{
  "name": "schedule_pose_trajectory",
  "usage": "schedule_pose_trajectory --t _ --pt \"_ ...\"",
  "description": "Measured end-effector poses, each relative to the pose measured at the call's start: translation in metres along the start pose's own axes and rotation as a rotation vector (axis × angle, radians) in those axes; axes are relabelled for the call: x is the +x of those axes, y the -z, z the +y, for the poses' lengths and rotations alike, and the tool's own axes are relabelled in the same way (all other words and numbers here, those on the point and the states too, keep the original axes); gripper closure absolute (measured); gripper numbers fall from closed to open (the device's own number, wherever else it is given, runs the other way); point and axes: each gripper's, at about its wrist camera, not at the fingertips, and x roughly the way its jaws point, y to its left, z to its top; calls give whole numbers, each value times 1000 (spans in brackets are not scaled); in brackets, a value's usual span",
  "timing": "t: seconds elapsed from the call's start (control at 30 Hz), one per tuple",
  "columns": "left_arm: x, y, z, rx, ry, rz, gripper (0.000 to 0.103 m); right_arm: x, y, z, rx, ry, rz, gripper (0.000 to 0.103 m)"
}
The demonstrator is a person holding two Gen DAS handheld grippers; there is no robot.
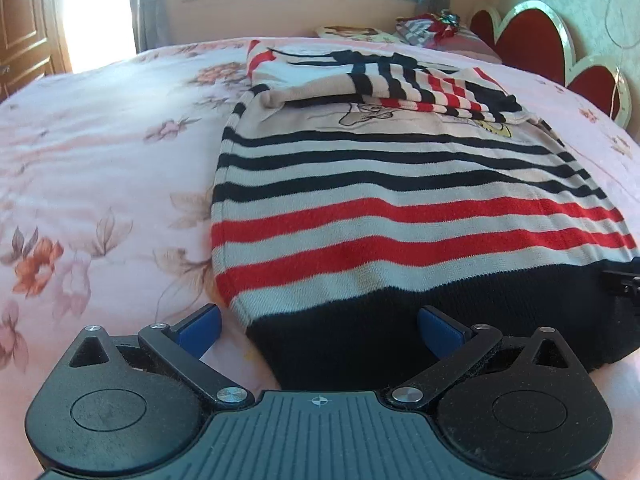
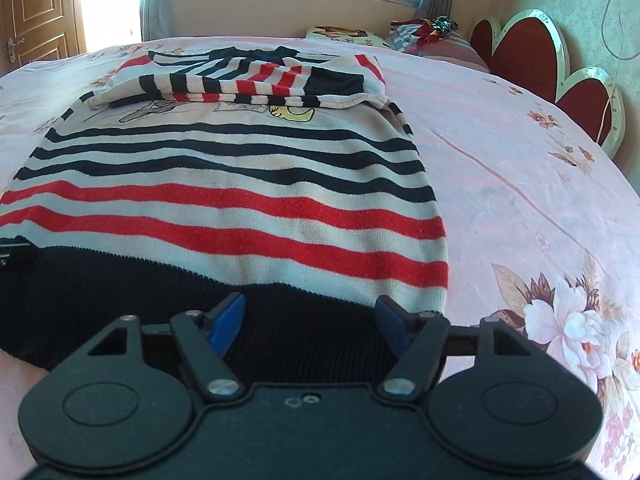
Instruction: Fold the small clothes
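Observation:
A small knitted sweater with black, red and cream stripes lies flat on the bed, its black hem nearest me and both sleeves folded across the chest. My left gripper stands open over the hem's left corner, its blue pads apart and nothing pinched. In the right wrist view the same sweater fills the left half. My right gripper is open over the black hem near its right corner, with knit below the pads but not clamped. Each view catches a black bit of the other gripper at the picture's edge.
A pink floral bedspread covers the bed on all sides. A heart-shaped red headboard stands at the right. Pillows and bundled items lie at the bed's far edge under a window. A wooden door is at the far left.

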Motion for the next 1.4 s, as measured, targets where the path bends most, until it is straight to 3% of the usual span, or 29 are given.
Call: schedule_pose_trajectory --t 0.07,0.17,0.3,0.5,0.93,1.17,1.3,1.4 --pt "-8 5 4 -24 12 3 0 -10 -1 4 21 -34 -17 42" --pt "-10 15 4 -13 8 13 0 -21 -3 16 37 -89 -53 42" --pt "-12 19 3 -20 7 15 0 -18 3 31 16 -114 -28 43" --pt "-11 18 -2 -22 -12 30 0 -13 15 26 -39 -104 -9 39" --pt "-15 20 -4 -52 11 43 1 -18 13 -20 43 -31 19 36" --pt "-25 20 -4 -66 61 50 21 -19 16 -21 46 -18 31 32" --pt "-26 16 -1 -40 57 55 21 -23 14 -30 95 -16 37 33" --pt "-30 6 10 -84 38 36 21 -31 1 -21 38 -35 -11 33"
